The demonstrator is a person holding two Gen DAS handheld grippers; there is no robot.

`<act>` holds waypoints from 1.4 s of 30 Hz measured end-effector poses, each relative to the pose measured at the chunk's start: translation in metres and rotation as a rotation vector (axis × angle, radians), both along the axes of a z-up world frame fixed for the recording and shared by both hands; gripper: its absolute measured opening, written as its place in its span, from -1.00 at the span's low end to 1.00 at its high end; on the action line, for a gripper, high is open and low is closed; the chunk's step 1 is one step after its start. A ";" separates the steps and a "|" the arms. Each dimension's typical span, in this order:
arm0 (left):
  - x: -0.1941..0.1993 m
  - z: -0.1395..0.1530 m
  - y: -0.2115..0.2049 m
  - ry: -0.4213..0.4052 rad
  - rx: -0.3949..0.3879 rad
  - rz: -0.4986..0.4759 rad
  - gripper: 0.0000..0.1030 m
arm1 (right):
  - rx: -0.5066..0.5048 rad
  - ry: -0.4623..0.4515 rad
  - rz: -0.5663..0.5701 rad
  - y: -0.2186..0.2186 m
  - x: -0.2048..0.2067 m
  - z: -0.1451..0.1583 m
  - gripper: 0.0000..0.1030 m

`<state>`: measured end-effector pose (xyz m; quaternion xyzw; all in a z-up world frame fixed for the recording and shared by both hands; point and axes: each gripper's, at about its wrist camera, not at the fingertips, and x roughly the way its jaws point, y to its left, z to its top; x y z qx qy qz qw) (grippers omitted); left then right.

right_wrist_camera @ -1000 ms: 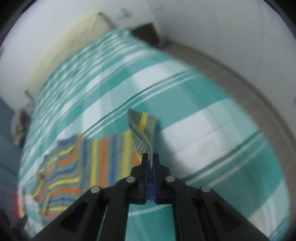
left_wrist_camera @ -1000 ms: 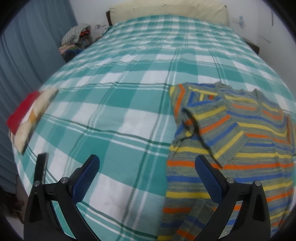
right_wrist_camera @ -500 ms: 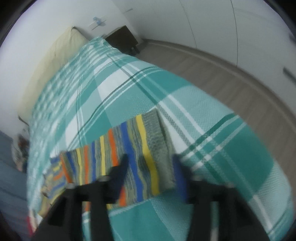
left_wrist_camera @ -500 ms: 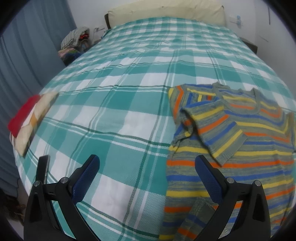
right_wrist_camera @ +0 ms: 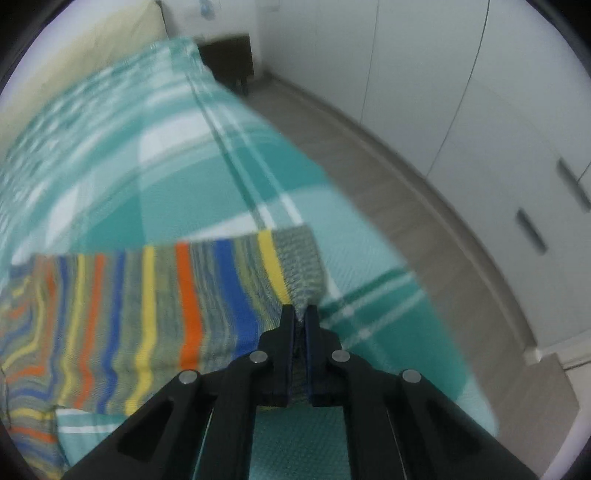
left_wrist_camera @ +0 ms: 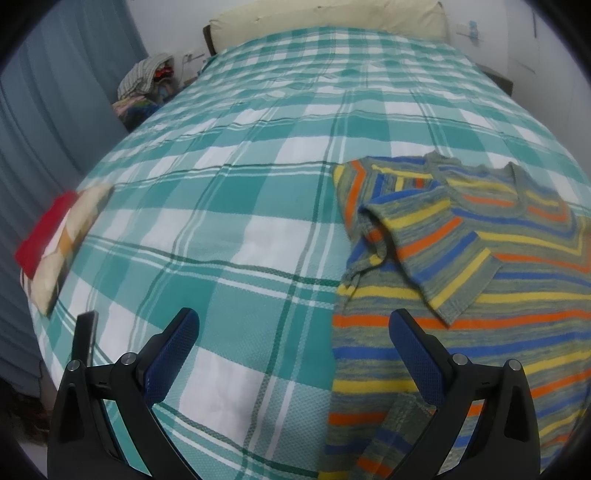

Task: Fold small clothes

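Note:
A small sweater [left_wrist_camera: 480, 295] with orange, yellow, blue and grey stripes lies flat on the teal checked bed [left_wrist_camera: 229, 206]. Its left sleeve [left_wrist_camera: 436, 251] is folded in over the chest. My left gripper [left_wrist_camera: 293, 317] hovers open above the sheet at the sweater's left edge, holding nothing. In the right wrist view my right gripper [right_wrist_camera: 299, 312] is shut on the grey ribbed edge of the sweater [right_wrist_camera: 184, 295], close to the bed's right side. The cloth is pinched between the pads.
A folded red and cream cloth [left_wrist_camera: 55, 236] sits at the bed's left edge, with a dark flat object [left_wrist_camera: 86, 332] near it. A clothes pile [left_wrist_camera: 147, 77] lies beside the bed. A pillow [left_wrist_camera: 325, 14] is at the head. Right of the bed are wooden floor [right_wrist_camera: 406, 184] and white cupboard doors [right_wrist_camera: 480, 110].
My right gripper let go of the lifted cloth, stood open over the sweater's edge lying flat, then dropped lower and shut on the ribbed edge. The left gripper stayed put.

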<state>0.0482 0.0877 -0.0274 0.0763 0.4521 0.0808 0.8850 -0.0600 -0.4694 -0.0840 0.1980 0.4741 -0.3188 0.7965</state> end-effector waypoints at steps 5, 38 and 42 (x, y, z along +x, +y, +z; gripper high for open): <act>0.004 0.000 0.005 0.007 -0.049 -0.021 0.99 | -0.017 -0.013 -0.008 0.010 0.001 0.009 -0.43; 0.074 0.002 -0.033 0.088 -0.213 -0.338 -0.93 | 0.015 -0.402 0.109 0.056 -0.024 0.087 0.31; 0.088 0.022 0.077 -0.025 -0.289 0.026 -0.93 | -0.007 -0.409 0.124 0.059 -0.024 0.090 0.30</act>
